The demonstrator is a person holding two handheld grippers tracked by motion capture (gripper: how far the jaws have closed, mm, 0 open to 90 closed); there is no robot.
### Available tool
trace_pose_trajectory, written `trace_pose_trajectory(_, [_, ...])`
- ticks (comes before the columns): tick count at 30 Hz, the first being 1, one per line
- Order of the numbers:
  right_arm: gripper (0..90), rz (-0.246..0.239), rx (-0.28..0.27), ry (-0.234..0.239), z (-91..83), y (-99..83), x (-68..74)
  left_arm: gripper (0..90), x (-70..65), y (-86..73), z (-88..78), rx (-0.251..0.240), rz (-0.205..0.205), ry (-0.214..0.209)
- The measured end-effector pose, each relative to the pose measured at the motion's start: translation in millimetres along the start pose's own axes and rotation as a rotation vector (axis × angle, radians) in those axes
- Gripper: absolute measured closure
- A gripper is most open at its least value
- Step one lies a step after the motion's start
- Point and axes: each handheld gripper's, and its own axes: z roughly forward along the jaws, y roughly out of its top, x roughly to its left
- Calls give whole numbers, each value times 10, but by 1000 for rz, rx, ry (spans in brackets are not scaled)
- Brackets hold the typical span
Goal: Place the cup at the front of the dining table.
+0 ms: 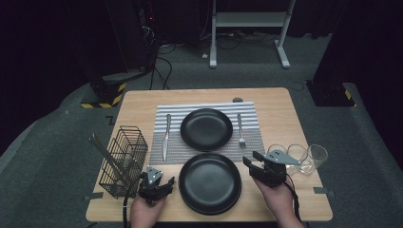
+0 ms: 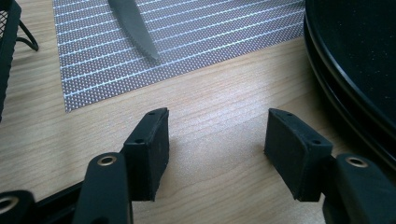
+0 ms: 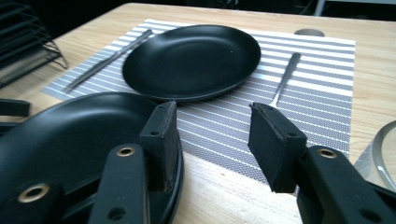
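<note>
Near black plate (image 1: 209,183) lies flat, round; both hand-held grippers, left (image 1: 161,184) and right (image 1: 253,164), spread, empty

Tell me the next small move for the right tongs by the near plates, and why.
Probably ease the right tongs left so their jaws straddle the rim of the near plate stack. They stand open with nothing between them, one jaw already over that rim, while the left tongs wait open over bare table.
</note>
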Motion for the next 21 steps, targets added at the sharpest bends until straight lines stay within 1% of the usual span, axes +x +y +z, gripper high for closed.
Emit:
trace_pose_trajectory(1, [524,2,-1,7,-18,9,4,401,-1,0,0,0,-1,1])
trace_pose_trajectory(3, [523,-11,-3,1,-53,31,9,400,0,0,0,0,-1,1])
trace_pose_trajectory(7, [526,-14,-23,-3,-124,71,-19,397,-1,-1,-1,0,-6,2])
trace_pose_trajectory(12, [534,0,-26,-16,-175,72,-104,393,0,-1,0,0,-5,-1])
trace_pose_trajectory(14, [534,0,-31,-28,-188,70,-135,393,1,-1,0,0,-5,-2])
trace_pose_trajectory(21, [533,16,-59,-58,-260,84,-237,389,2,-1,-1,1,-2,-5])
